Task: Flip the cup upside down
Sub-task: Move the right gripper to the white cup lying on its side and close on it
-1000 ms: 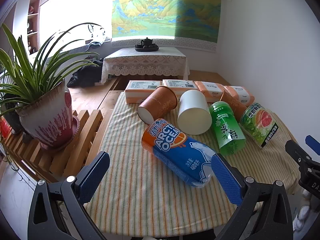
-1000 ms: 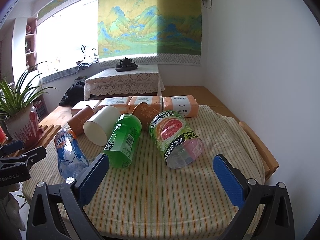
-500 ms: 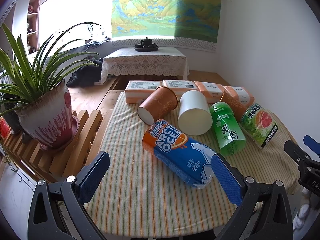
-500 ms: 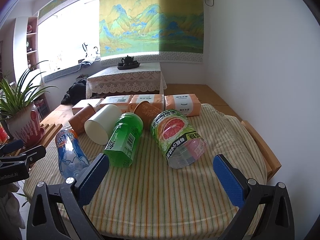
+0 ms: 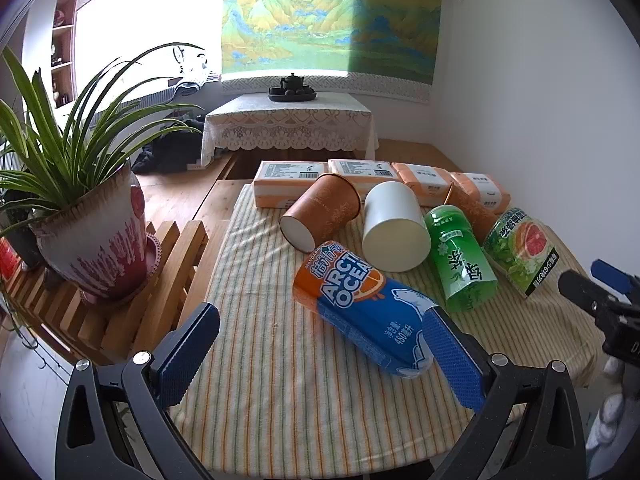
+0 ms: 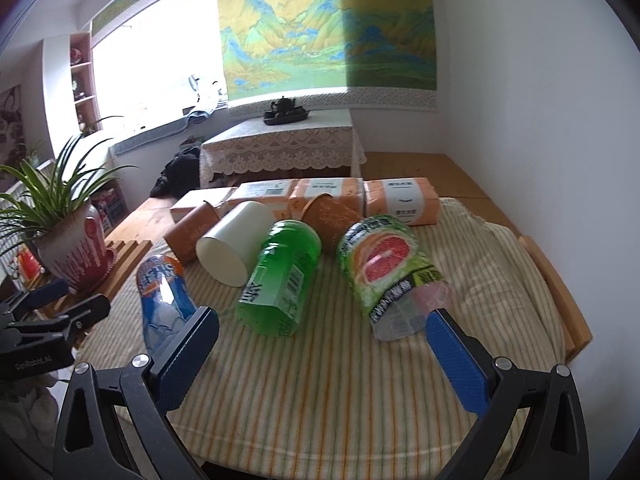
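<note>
1. The right gripper (image 6: 322, 354) moved forward and tilted slightly, so the grapefruit-label bottle (image 6: 386, 268) and the green bottle (image 6: 280, 280) came nearer its wide-spread fingers.
2. Its right blue pad (image 6: 456, 360) came to overlap the clear end of the grapefruit-label bottle in the right wrist view.
3. The left gripper (image 5: 320, 354) shifted only a little; the blue Arctic Ocean bottle (image 5: 360, 306) sat slightly lower and more to the right in its view.

Clutter around the striped cloth (image 5: 280, 380)
Potted plant (image 5: 86, 232) stands on a slatted rack (image 5: 152, 304); orange packets (image 6: 400, 200) line the far edge.
</note>
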The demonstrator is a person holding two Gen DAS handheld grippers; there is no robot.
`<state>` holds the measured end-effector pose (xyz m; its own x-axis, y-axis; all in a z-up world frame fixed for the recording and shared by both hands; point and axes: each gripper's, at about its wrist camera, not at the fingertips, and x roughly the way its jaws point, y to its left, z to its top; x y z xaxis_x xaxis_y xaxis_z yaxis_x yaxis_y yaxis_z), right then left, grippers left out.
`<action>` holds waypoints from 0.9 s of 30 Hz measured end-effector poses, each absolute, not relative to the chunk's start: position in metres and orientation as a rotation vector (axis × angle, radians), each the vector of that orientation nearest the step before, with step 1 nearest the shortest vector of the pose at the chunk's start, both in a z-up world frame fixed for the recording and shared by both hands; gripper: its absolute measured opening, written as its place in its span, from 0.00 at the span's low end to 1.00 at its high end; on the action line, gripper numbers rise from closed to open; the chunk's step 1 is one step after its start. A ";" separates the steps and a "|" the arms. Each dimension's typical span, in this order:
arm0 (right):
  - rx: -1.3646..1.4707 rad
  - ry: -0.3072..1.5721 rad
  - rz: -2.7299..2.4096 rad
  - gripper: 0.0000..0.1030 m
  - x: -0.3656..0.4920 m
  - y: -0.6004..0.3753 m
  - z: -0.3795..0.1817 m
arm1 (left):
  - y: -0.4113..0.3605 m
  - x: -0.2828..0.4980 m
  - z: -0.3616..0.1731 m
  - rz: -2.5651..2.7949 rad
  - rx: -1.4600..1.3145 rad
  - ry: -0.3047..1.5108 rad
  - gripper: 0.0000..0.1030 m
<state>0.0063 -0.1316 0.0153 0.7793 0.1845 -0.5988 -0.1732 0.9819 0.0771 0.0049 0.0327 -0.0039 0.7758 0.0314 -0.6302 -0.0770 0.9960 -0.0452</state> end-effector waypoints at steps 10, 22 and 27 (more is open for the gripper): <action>0.015 0.746 0.333 0.95 0.062 -0.111 0.034 | 0.041 0.008 -0.001 0.059 -0.046 0.683 1.00; 0.096 1.072 0.484 0.73 0.184 -0.061 0.031 | 0.060 0.007 -0.005 0.072 -0.061 0.685 1.00; 0.094 1.249 0.458 0.66 0.219 -0.034 0.001 | 0.075 0.004 -0.007 0.079 -0.078 0.681 1.00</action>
